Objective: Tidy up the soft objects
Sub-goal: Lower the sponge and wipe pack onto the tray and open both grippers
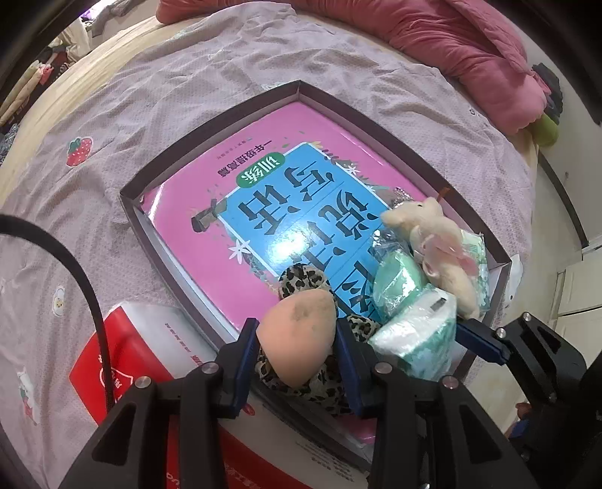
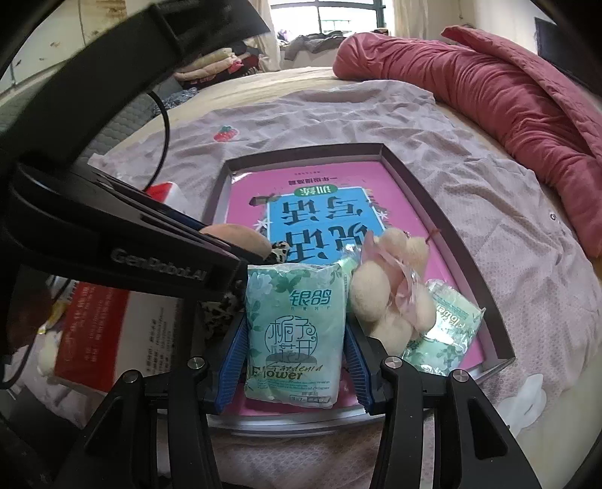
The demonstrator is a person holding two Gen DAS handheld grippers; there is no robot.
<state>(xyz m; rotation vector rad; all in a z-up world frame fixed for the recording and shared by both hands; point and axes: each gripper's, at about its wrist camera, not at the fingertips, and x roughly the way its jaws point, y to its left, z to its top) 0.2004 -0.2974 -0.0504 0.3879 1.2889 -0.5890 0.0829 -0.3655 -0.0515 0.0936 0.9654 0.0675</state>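
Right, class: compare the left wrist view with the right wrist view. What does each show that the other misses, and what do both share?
Only the left wrist view shows the left gripper from behind, shut on the peach sponge.

Only the right wrist view shows the printed front of the tissue pack held in the right gripper, plus a window.

Both show the tray, the pink book, the cream plush toy and the red quilt.

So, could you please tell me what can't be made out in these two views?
- Left wrist view: most of the leopard-print item is hidden behind the peach sponge that the left tool grips.
- Right wrist view: the red-and-white box is blurred, cut off by the left tool's body, its text unreadable.
- Right wrist view: the second tissue pack is partly covered by the cream plush toy.
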